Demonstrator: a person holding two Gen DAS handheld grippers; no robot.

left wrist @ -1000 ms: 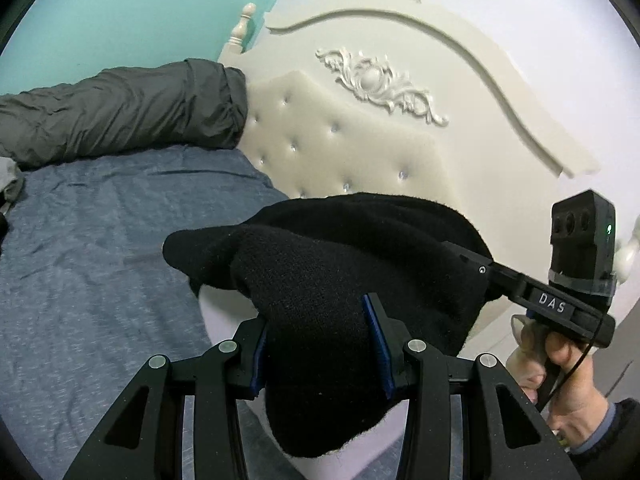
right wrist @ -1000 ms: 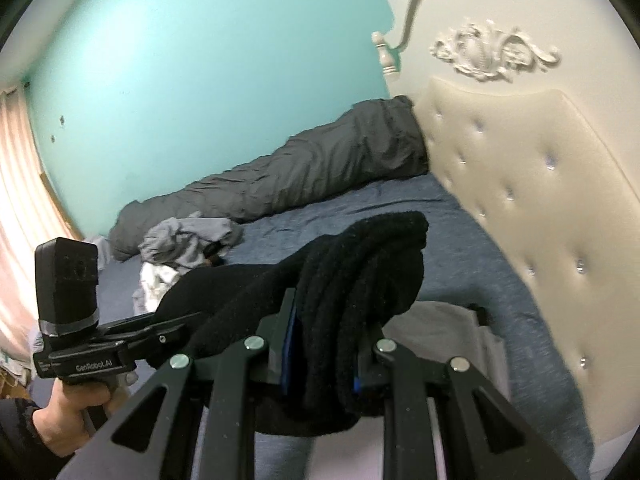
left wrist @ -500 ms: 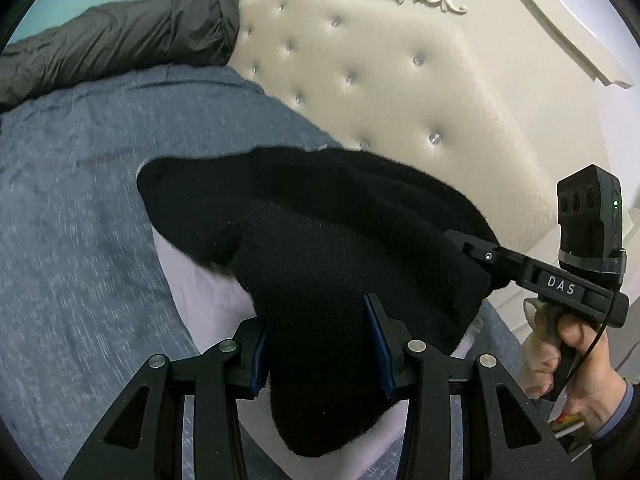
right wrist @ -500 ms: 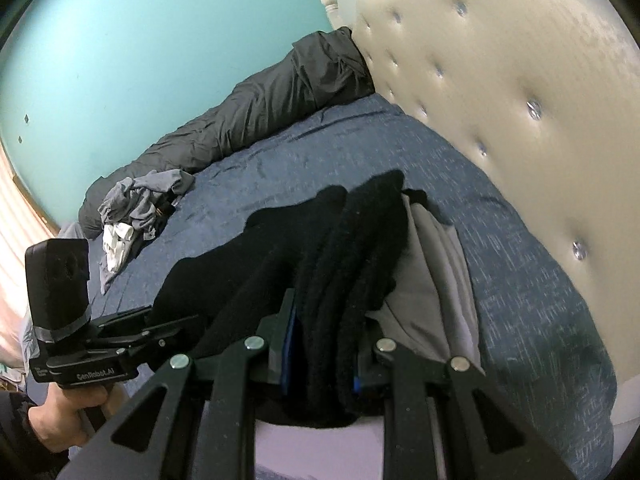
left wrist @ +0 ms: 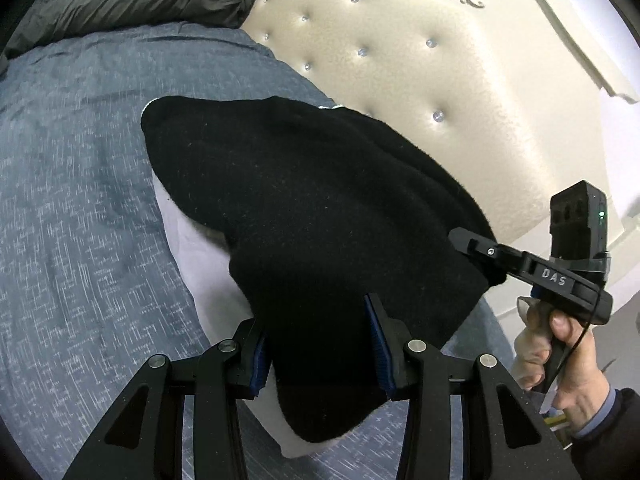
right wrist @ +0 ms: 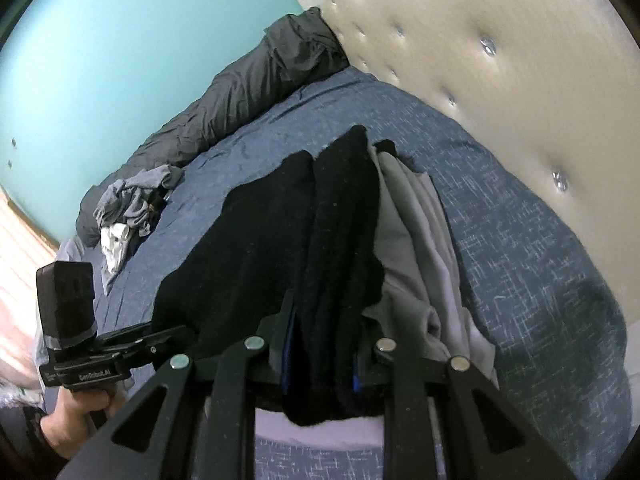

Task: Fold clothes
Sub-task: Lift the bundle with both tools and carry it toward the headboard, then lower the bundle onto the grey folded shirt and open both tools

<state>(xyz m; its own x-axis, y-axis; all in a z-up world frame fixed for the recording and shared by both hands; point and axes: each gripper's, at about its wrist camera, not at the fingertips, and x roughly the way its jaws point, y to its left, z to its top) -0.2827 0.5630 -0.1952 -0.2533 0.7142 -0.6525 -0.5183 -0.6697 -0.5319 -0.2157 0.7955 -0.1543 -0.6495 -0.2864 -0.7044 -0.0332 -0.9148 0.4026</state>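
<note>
A folded black knit garment [left wrist: 312, 208] hangs between both grippers, low over a small stack of folded clothes on the bed. My left gripper [left wrist: 320, 344] is shut on its near thick edge, blue pads pressing both sides. In the right wrist view my right gripper [right wrist: 324, 364] is shut on bunched folds of the same black garment [right wrist: 340, 240]. Under it lie a pale lilac folded piece [left wrist: 188, 248] and a grey folded garment [right wrist: 416, 248]. Each gripper shows in the other's view, the right gripper [left wrist: 472, 240] and the left gripper [right wrist: 160, 340], each held by a hand.
The blue-grey bedspread [left wrist: 72, 168] covers the bed. A cream tufted headboard [left wrist: 420, 80] rises behind the stack. A dark grey rolled quilt [right wrist: 248, 88] lies along the teal wall. A heap of unfolded grey and white clothes [right wrist: 128, 208] sits further down the bed.
Both grippers have come down with the black garment and tipped more steeply toward the bed. The garment now sits close over the folded stack. Both grips are unchanged.
</note>
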